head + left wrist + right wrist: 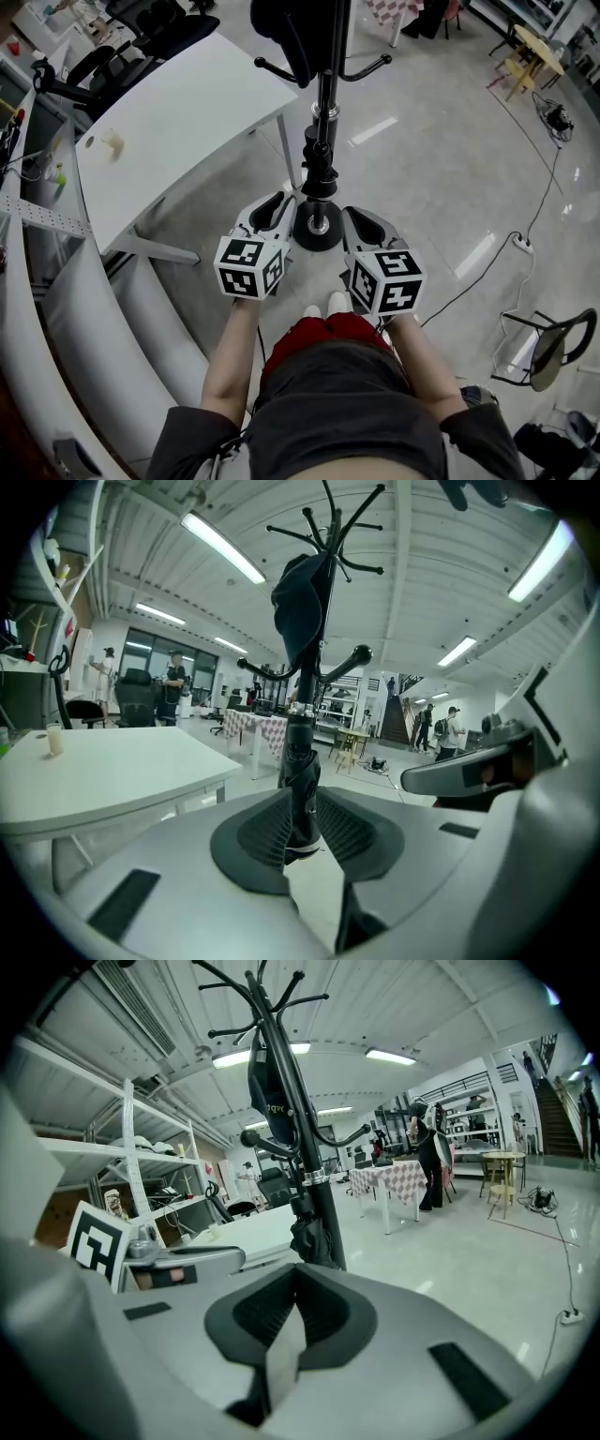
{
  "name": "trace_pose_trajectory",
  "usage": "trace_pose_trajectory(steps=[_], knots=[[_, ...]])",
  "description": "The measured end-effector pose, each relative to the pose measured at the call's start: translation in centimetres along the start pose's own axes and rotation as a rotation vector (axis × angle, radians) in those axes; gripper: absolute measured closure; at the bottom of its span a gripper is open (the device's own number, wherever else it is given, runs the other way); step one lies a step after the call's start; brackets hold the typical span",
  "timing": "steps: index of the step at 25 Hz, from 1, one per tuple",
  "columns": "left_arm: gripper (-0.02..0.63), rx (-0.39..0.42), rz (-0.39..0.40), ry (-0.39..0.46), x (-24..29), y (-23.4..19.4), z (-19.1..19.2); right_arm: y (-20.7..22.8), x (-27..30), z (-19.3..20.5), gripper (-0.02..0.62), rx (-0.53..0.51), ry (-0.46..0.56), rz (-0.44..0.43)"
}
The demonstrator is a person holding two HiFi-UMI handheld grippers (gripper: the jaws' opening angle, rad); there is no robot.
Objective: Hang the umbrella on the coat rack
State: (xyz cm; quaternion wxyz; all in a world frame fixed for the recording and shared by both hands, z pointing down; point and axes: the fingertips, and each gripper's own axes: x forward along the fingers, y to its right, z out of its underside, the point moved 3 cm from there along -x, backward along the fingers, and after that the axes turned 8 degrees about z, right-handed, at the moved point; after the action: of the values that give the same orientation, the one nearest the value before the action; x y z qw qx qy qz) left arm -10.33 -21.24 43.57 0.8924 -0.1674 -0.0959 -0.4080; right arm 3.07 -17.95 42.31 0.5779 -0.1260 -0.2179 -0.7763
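Observation:
A folded black umbrella hangs against the pole of the black coat rack, above its round base. My left gripper is just left of the base, jaws slightly apart with nothing between them. In the left gripper view the umbrella shows beyond the narrow gap of the left gripper, apart from the pads. My right gripper is on the base's right side. The right gripper view has its pads meeting at the tips of the right gripper, with the umbrella and pole farther off.
A dark bag or cap hangs on an upper hook. A white table stands to the left, a grey shelf unit beyond it. A cable crosses the floor at the right, near a chair. People stand far back.

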Motion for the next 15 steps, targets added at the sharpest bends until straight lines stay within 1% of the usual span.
trace_pose_trajectory(steps=[6, 15], knots=[[0.572, 0.022, 0.006, 0.064, -2.6, 1.7, -1.3, -0.5, -1.5, -0.6, 0.577, 0.007, 0.038, 0.002], [0.591, 0.000, 0.018, 0.123, -5.9, 3.5, -2.0, -1.6, -3.3, -1.1, 0.577, 0.000, 0.080, -0.001]])
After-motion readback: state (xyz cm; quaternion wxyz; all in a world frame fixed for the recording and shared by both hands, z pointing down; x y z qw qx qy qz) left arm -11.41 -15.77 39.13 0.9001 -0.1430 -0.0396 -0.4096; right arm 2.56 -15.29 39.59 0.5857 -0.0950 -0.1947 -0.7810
